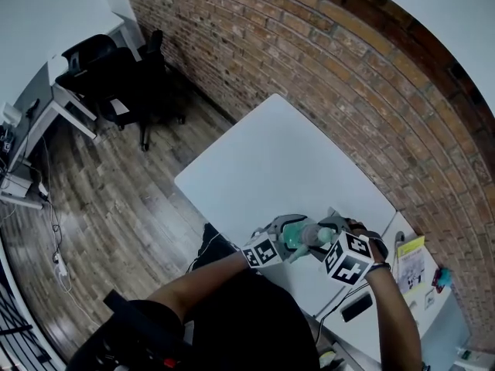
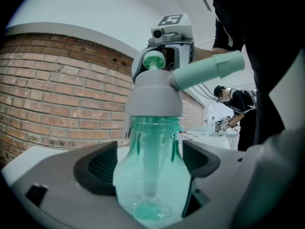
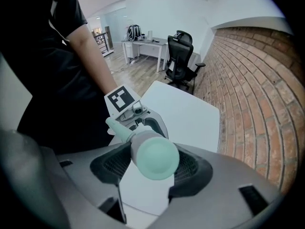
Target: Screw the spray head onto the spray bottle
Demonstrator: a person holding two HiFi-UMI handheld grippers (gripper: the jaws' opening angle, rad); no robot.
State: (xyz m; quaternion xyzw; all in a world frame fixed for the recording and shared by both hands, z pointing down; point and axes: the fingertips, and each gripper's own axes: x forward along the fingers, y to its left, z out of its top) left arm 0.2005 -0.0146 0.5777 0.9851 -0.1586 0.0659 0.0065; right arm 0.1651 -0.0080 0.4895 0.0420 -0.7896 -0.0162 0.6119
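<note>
The person wears a black short-sleeved shirt [image 3: 66,23] and a dark band [image 1: 377,267] on the right wrist. The left gripper [image 1: 282,232] and the right gripper [image 1: 331,236] have smooth, pale grey moulded shells with black, mesh-textured pads [image 2: 101,168] inside the jaws. Each carries a white cube [image 1: 261,252] printed with black square markers. A small round camera lens [image 2: 158,33] sits just under the right gripper's cube.
</note>
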